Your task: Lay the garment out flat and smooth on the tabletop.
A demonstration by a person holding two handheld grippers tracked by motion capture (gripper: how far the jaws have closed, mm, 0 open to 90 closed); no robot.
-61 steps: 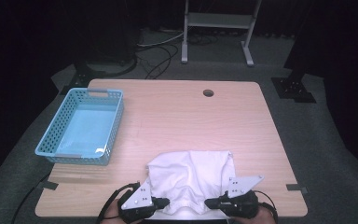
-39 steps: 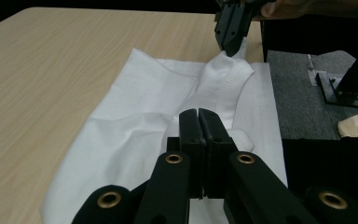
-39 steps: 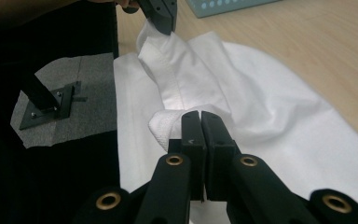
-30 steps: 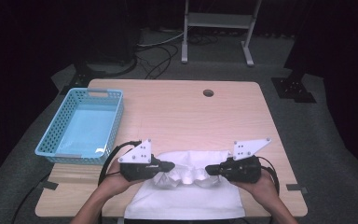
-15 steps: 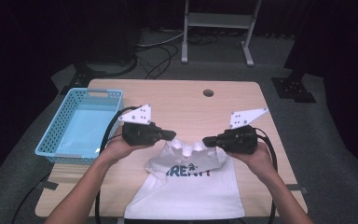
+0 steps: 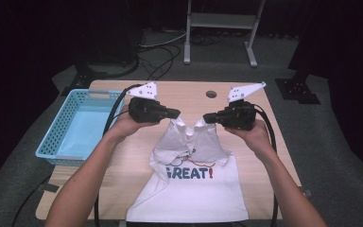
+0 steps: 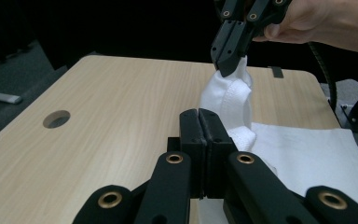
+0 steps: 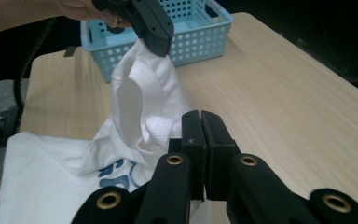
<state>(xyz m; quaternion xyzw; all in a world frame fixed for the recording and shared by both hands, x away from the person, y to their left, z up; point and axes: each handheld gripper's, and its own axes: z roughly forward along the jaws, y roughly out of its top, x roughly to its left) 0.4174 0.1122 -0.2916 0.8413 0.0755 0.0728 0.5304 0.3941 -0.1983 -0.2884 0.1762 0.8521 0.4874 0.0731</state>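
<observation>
Two grippers, left gripper (image 6: 176,113) and right gripper (image 6: 207,117), each pinch a shoulder of the white T-shirt (image 6: 194,182) beside its collar, jaws pressed together on cloth, lifting it so the body hangs straight. Its hem drapes over the table's (image 6: 274,142) 6 o'clock edge. Bare wood lies toward 12; the blue basket (image 6: 59,137) borders 9 o'clock.

black grippers (image 6: 175,113) (image 6: 207,118) with gold screws, white three-cornered plates on top, thick black cables trailing. bare arms, no sleeves.
</observation>
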